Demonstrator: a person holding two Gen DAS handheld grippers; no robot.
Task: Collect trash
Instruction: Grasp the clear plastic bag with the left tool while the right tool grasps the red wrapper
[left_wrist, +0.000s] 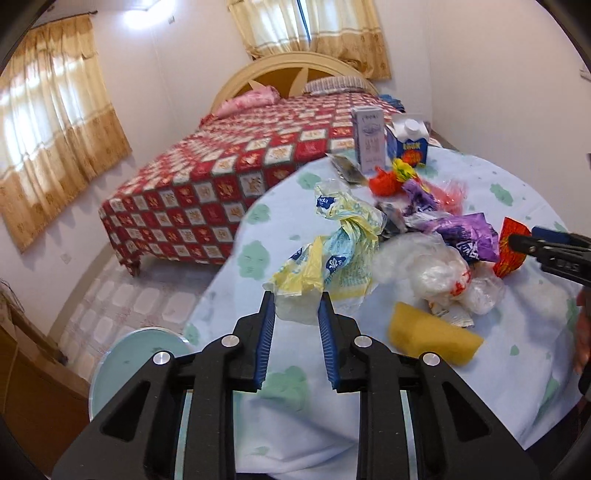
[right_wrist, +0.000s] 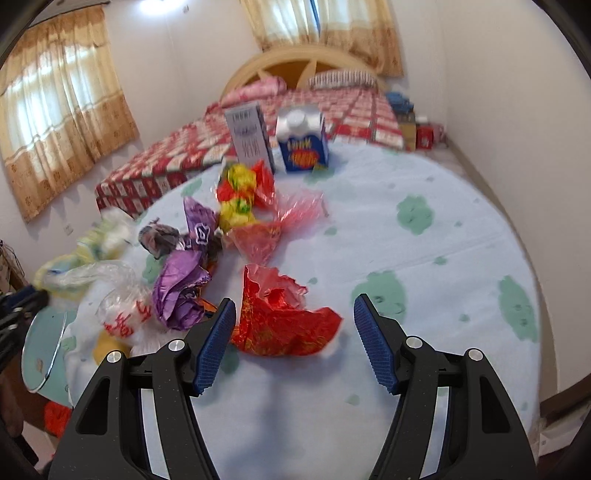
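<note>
**Left grips bag, right straddles wrapper**

Left wrist view: the left gripper (left_wrist: 296, 306) has its 2 jaws narrowed onto a yellow-and-white plastic bag (left_wrist: 334, 251), which trails ahead over the table (left_wrist: 517, 177). A yellow sponge (left_wrist: 432, 338) lies just right.

Right wrist view: the right gripper (right_wrist: 294, 325) stands wide, a red foil wrapper (right_wrist: 280, 317) between its jaws, nearer the left pad (right_wrist: 214, 343).

Left claw (left_wrist: 297, 306) angled down, jaws narrowed onto something. Right claw (right_wrist: 295, 317) angled down, jaws spread wide.

R gripper (right_wrist: 294, 341) jaws wide, red foil wrapper (right_wrist: 284, 321) btwn, on tablecloth (right_wrist: 424, 258).
</note>
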